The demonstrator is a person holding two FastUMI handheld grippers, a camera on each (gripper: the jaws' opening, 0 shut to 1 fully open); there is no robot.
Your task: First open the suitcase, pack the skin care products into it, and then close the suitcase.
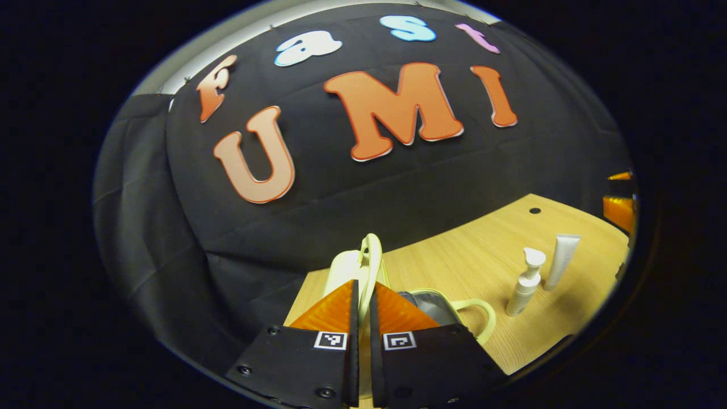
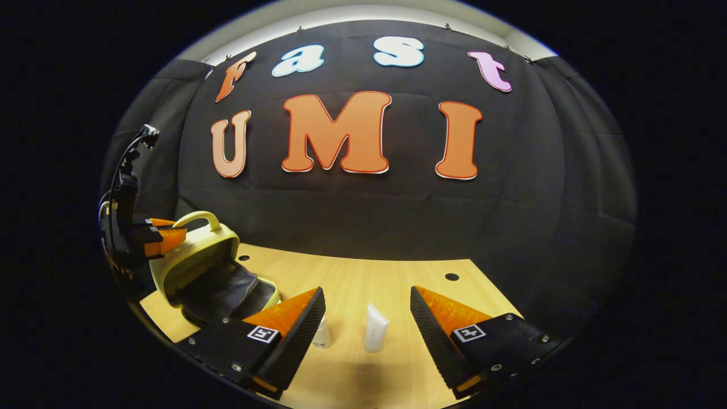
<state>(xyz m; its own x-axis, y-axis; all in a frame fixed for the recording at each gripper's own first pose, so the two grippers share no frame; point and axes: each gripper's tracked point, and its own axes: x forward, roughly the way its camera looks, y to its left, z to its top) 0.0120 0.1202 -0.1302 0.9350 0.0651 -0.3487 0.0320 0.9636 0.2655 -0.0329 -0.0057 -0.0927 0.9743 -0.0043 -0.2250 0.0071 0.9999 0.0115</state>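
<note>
On the table (image 2: pixel 363 272), toward its left end in the right gripper view, sits the small pale-yellow suitcase (image 2: pixel 193 258), its lid raised and the dark lining showing. The left gripper (image 1: pixel 363 304) has its fingers closed on a thin edge of that lid, holding it up; the same gripper appears beside the lid in the right gripper view. The case looks like a light, stiff shell with a soft lining, so the lid should swing easily but could drop shut if let go. The rim or the looped handle (image 2: pixel 199 217) are the sensible places to hold.

The right gripper (image 2: pixel 368 309) hangs with its fingers spread wide, empty, aimed at the two products standing just ahead: a white tube (image 2: pixel 375 334) between the fingers, and a pump bottle (image 2: pixel 321 335) near it, partly hidden behind one finger. Both look light, smooth plastic and easy to topple. The tube is probably squashy, so a gentle pinch across its middle suits it; the bottle is better taken around its body, below the pump.
</note>
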